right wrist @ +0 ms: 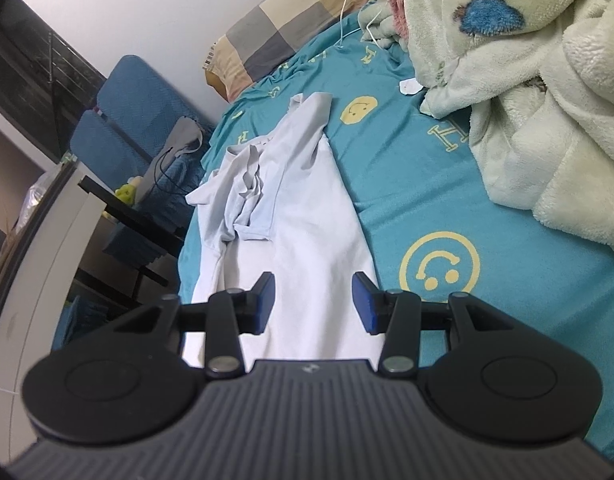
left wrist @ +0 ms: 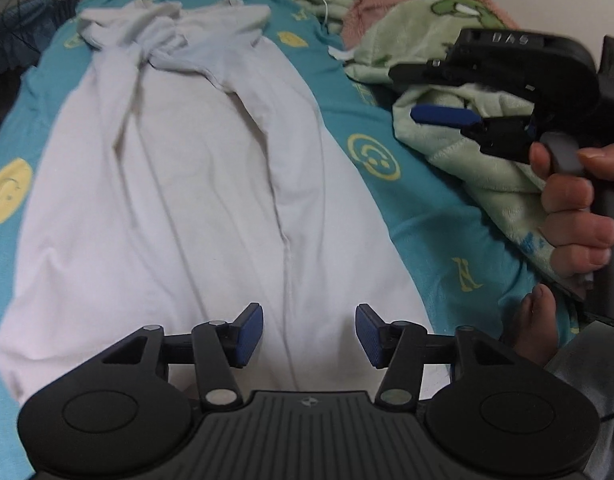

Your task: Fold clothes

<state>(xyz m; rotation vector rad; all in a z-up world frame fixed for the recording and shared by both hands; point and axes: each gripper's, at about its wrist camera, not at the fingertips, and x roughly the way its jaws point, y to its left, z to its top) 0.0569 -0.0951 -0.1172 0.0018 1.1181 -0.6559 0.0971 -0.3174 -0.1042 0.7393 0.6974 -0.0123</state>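
A white T-shirt point(left wrist: 195, 208) lies lengthwise on the teal bed sheet point(left wrist: 419, 208), both long sides folded inward, its sleeves and collar bunched at the far end. My left gripper point(left wrist: 309, 334) is open and empty, hovering over the shirt's near hem. My right gripper point(right wrist: 313, 302) is open and empty above the shirt point(right wrist: 307, 216), near its right edge. In the left wrist view the right gripper point(left wrist: 447, 114) is held in a hand at the right, above the blanket.
A green and pink fleece blanket point(left wrist: 459, 92) is piled on the bed's right side, also in the right wrist view point(right wrist: 539, 80). A checked pillow point(right wrist: 283, 28) lies at the head. A blue chair point(right wrist: 139, 112) and black desk point(right wrist: 139, 224) stand left of the bed.
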